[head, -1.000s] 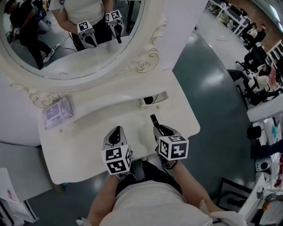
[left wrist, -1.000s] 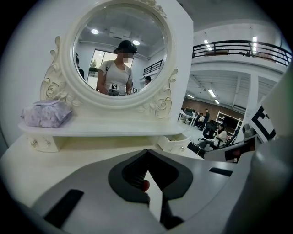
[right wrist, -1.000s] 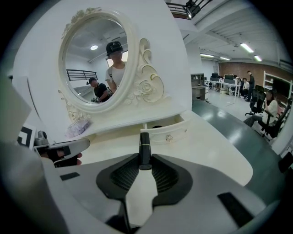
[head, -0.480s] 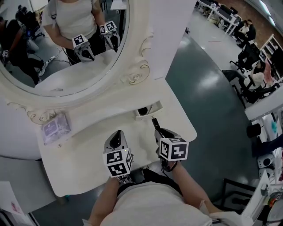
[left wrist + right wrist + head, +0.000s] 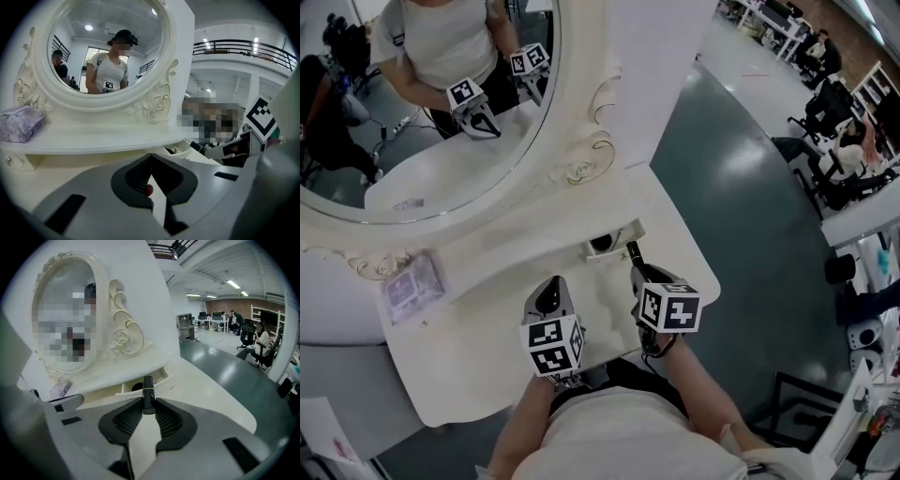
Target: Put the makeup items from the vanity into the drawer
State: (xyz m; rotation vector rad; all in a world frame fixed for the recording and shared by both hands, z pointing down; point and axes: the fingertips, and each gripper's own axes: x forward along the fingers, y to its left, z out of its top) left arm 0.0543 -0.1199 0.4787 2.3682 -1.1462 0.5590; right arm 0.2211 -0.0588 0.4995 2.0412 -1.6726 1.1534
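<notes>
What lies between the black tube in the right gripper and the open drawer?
Nothing: only a strip of bare vanity top separates the black tube from the drawer, seen in the head and right gripper views.

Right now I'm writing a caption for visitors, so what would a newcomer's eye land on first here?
The big oval mirror in its carved white frame fills the upper left of the head view, reflecting the person. Below it, the right gripper is shut on a slim black tube, aimed at the small open drawer of the vanity. A purple packet lies far left.
</notes>
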